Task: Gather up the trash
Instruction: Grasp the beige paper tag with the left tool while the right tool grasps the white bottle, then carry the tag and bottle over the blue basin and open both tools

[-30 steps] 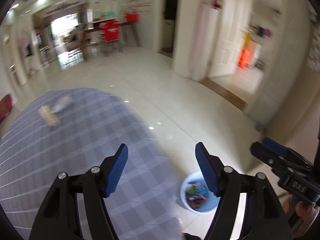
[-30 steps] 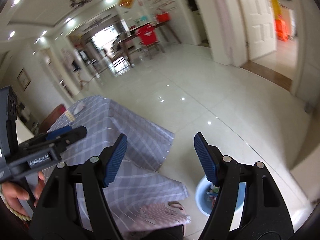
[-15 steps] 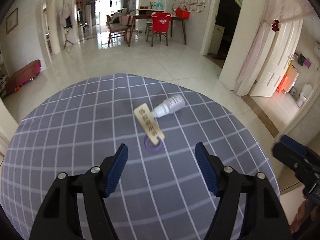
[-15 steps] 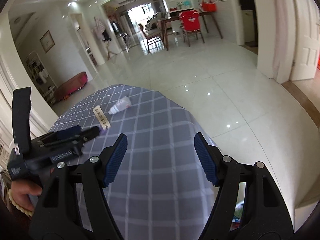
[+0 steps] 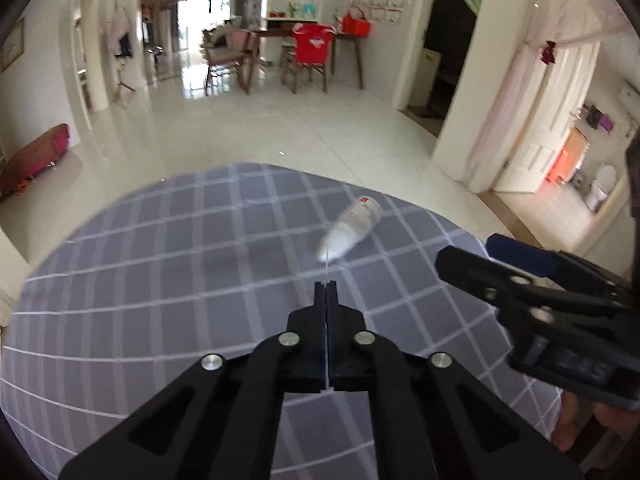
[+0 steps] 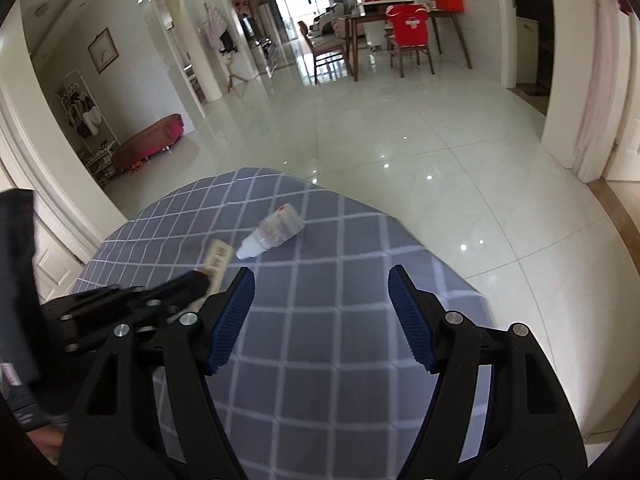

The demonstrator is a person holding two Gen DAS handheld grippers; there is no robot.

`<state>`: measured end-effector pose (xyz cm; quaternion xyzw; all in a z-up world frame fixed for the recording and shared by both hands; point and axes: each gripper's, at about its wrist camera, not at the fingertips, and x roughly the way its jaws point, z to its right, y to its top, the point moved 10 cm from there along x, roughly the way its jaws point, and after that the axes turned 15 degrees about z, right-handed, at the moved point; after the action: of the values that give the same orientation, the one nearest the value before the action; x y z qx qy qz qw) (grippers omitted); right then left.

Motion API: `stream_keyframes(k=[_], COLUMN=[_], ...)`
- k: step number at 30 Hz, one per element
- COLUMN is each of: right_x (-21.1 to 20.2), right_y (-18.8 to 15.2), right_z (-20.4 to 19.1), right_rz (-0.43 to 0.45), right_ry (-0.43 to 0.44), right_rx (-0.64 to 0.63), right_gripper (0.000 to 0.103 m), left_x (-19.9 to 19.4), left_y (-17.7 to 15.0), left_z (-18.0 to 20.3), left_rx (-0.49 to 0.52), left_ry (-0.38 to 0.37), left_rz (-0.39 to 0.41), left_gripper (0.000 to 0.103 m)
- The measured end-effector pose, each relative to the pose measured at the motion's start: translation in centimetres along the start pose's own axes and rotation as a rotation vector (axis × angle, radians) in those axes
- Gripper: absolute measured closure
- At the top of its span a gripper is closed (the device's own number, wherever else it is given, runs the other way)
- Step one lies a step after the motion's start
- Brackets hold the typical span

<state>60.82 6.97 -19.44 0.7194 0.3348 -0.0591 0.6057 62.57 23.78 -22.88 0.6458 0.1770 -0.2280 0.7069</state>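
Observation:
A round table under a grey-blue checked cloth (image 5: pixel 160 260) (image 6: pixel 340 340) carries a small white bottle (image 5: pixel 352 228) (image 6: pixel 276 232) lying on its side. My left gripper (image 5: pixel 326 286) (image 6: pixel 196 280) is shut on a flat beige strip (image 6: pixel 218 258). The left wrist view shows that strip only as a thin pale edge (image 5: pixel 327 268) between the pads. The bottle lies just beyond the left fingertips. Right of the left gripper, my right gripper (image 6: pixel 320 312) (image 5: pixel 520 276) hangs open over the cloth with nothing between its fingers, the bottle ahead and slightly to its left.
Glossy tiled floor (image 6: pixel 400 140) surrounds the table. Far back stand a dining table and chairs (image 6: pixel 404 36), one draped in red. A red bench (image 6: pixel 148 140) sits by the left wall. Doorways open on the right (image 5: pixel 560 128). A hand (image 5: pixel 572 420) holds the right gripper.
Both grippers swung from the floor bin side to over the table. The left gripper's jaws, wide open before, have shut on the beige strip. The right gripper came closer to the bottle.

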Motion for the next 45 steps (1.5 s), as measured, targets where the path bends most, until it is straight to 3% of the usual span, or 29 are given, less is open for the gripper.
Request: stream_keyframes(k=[5,13,15,20,27,34,45], right_x=[3.3,8.6,8.9,8.4,3.5,-5.5,-21.7], right_y=[0.7,1.0,1.0,0.5,-0.3,-1.0,-3.9], right_z=[-1.7,-3.9,-4.3,-4.9,-4.4,-2.8,4.9], right_rz=[-0.025,-0.091,-0.089,-0.089,-0.066,0.005,0.138], right_ry=[0.040,0.016,-0.004,0.027,0.077,0.113,0.070], right_rx=[0.030,0.021,-0.025,-0.065,-0.051,-0.013,0.093], right_gripper=[0.034,0.036,0.066,0.070,0.070,0.070,0.070], left_x=[-1.1,-1.3,-1.3,-1.2,-4.3,-10.2,-18.8], left_y=[0.6,1.9,1.9,2.0,1.6,1.4,-1.8], left_z=[-3.4,-8.4,-8.7,-7.7,-4.1,2.3,17.5], left_rx=[-0.025,-0.056,-0.055,-0.046,-0.014,0.066,0.180], left_ry=[0.066,0.164,0.168,0.158,0.118,0.077,-0.108], left_rz=[0.017,0.050,0.050,0.044,0.063,0.115,0.163], left_gripper=[0.103,0.103,0.103,0.103,0.102,0.102,0.102])
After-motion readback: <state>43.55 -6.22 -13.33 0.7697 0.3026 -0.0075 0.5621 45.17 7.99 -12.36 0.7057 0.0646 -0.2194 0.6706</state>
